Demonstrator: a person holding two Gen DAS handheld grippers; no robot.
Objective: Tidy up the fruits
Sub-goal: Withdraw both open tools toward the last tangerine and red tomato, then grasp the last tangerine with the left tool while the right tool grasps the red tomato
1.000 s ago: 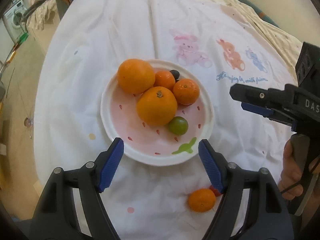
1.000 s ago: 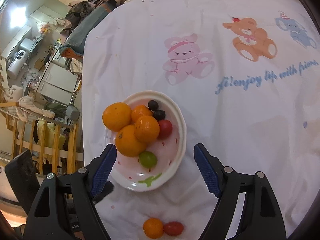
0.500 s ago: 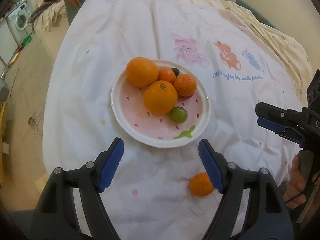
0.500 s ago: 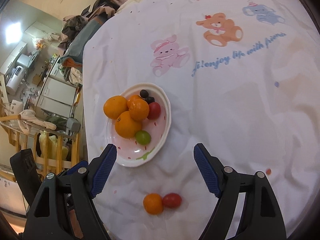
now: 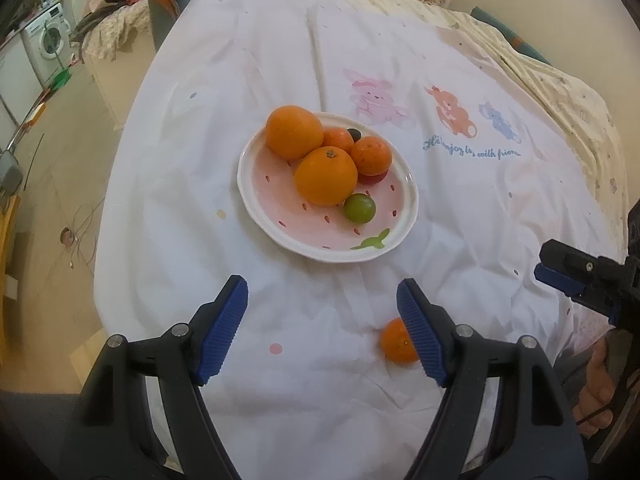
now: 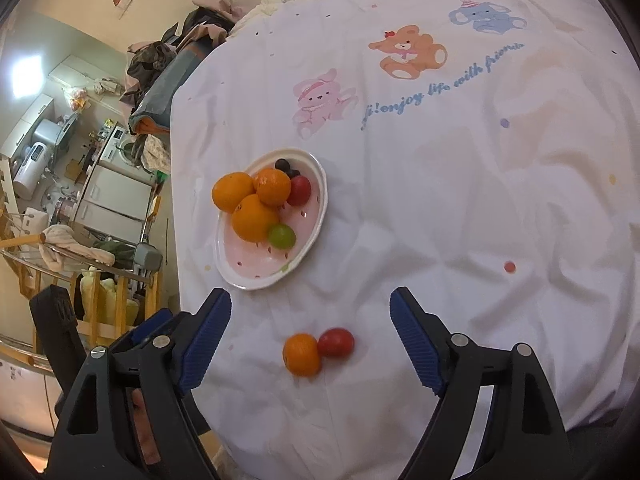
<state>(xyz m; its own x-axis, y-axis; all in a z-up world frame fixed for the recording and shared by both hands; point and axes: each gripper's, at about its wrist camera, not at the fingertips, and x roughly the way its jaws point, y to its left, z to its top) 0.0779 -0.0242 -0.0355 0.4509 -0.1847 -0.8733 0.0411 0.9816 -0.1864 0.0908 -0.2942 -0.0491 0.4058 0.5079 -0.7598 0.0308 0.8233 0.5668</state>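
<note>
A pink and white plate on the white cloth holds several oranges, a green lime, a red tomato and dark grapes. A small orange and a red tomato lie touching on the cloth nearer me than the plate. My left gripper is open and empty, with the small orange beside its right finger. My right gripper is open and empty above the loose pair. It also shows in the left wrist view.
The white cloth with cartoon animals covers a round table. The table edge drops to the floor on the left. A cluttered kitchen area and a wooden rack lie beyond that edge.
Both grippers have pulled back and up from the plate, so it looks smaller and farther. The loose orange and tomato now lie between my right fingers. No fruit moved.
</note>
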